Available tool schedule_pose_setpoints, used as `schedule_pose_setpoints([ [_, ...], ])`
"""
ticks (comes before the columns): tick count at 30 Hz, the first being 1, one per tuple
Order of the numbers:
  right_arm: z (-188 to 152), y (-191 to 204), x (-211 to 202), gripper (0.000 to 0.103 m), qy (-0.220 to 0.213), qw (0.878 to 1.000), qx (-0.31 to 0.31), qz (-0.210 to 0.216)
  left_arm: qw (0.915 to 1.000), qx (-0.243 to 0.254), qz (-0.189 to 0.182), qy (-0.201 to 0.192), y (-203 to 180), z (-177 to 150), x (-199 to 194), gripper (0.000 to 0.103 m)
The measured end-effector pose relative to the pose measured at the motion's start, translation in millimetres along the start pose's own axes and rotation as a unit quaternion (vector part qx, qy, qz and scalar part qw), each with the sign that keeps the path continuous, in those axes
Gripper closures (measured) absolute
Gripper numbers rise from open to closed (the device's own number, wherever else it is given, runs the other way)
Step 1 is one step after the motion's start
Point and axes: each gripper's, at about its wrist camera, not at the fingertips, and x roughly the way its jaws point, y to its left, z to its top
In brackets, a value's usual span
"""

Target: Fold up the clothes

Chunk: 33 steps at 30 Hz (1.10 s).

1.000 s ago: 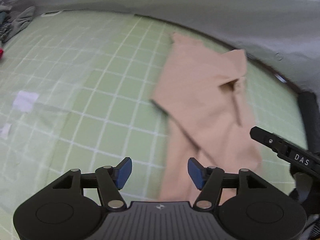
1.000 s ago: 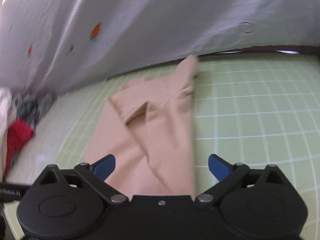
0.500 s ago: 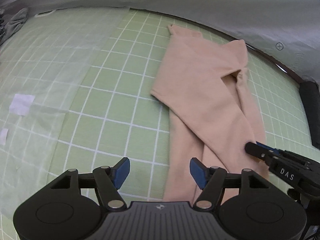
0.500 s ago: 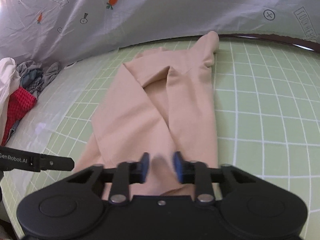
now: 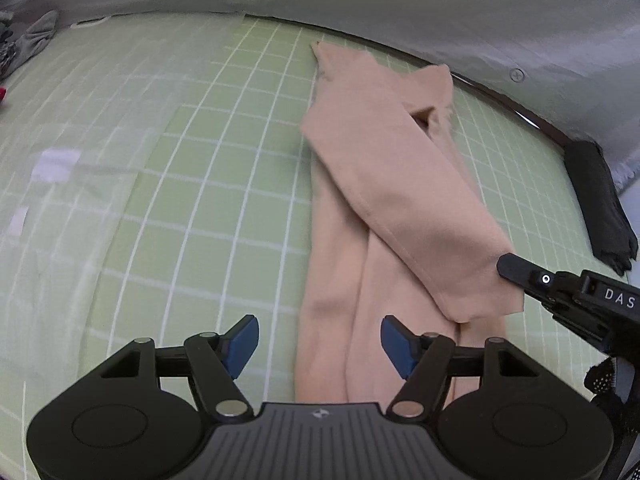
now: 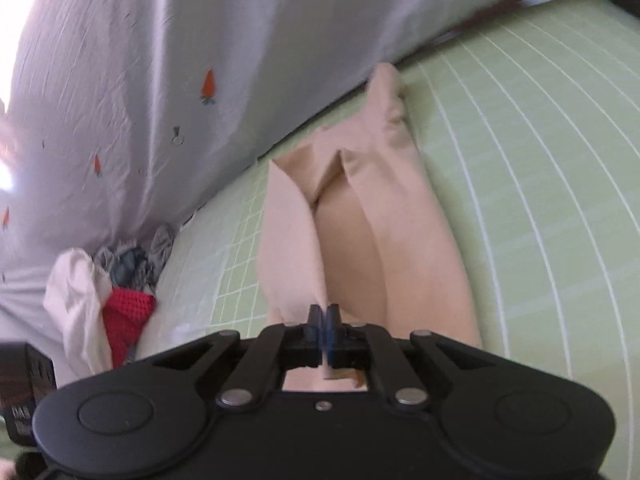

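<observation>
Since a second earlier the right gripper (image 6: 322, 330) had gone from wide apart to pinched together on the near end of the garment (image 5: 384, 184), and its view had tilted as the wrist rolled. The left gripper (image 5: 318, 346) had opened slightly further; its blue pads stood apart over the garment's near edge, apparently not touching it, though blur made that hard to judge.

The fold looked partly done. The beige garment lay lengthwise on the green mat (image 5: 208, 184), its far end close to the grey sheet (image 5: 400, 0), with both sides already folded inward and one flap crossing diagonally over the other. Doubling it end to end probably remained. The cloth looked thin, soft and smooth. A heap of other clothes (image 6: 116, 284) waited at the mat's edge.
</observation>
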Motion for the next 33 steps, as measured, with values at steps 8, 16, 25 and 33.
schedule_pose_setpoints([
  [8, -32.1, -31.9, -51.5, 0.101, -0.046, 0.978, 0.159, 0.130, 0.9997, 0.006, -0.020, 0.016, -13.4, -27.3, -6.1, 0.035],
  [16, -54.8, -48.1, -54.8, 0.100, -0.009, 0.992, 0.123, -0.037, 0.9989, 0.017, -0.011, 0.042, -24.3, -48.1, 5.6, 0.035],
  [25, -60.4, -24.3, -47.0, 0.066, 0.007, 0.987, -0.010, -0.160, 0.9988, 0.020, 0.033, 0.031, -20.4, -51.7, 6.4, 0.035],
  [33, -65.4, -11.0, -28.5, 0.043, 0.021, 0.977, -0.104, -0.186, 0.9976, 0.053, 0.034, 0.027, -21.5, -51.0, 19.4, 0.035],
])
